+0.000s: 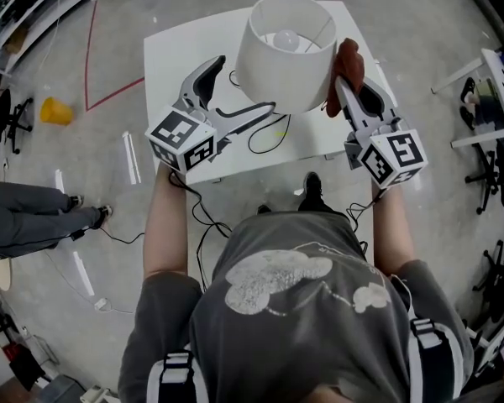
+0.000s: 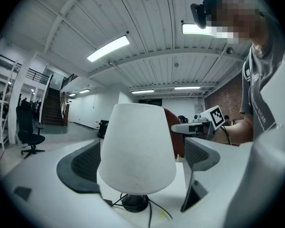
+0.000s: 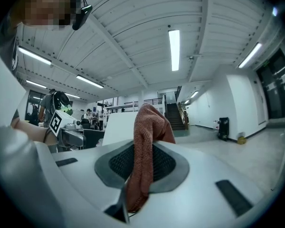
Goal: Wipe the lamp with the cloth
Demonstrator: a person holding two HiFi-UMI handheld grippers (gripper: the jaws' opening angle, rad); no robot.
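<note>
Grey shirt (image 1: 302, 309) and both forearms fill the bottom of the head view; the person stands at the near edge of the white table (image 1: 176, 57), arms out to either side of the lamp (image 1: 287, 53).

Left gripper (image 1: 240, 86): jaws wide apart, nothing clamped. Its own view shows the shade sitting between the two pads w/ the base (image 2: 134, 202) low in the gap. Can't tell if either pad touches the shade. Prob. placed that way to bracket and steady the lamp, since it's light and top-heavy and a sideways rub could tip or slide it.

Right gripper (image 1: 343, 82): jaws closed on the cloth (image 1: 346, 57), which is doubled over the tips and hangs down in front of the pad. The head view puts the cloth at the shade's right side, up by the rim, touching or just beside it. Holding a fold rather than a corner gives a thick pad to rub with and keeps the hard jaw tips off the shade.

Cord (image 1: 265, 137) loops loose on the table betw. lamp and person, close under the left gripper; a snag risk if that side shifts.

Judged step: wiping the shade's outer right wall; base and the rest of the shade are prob. yet to do.
</note>
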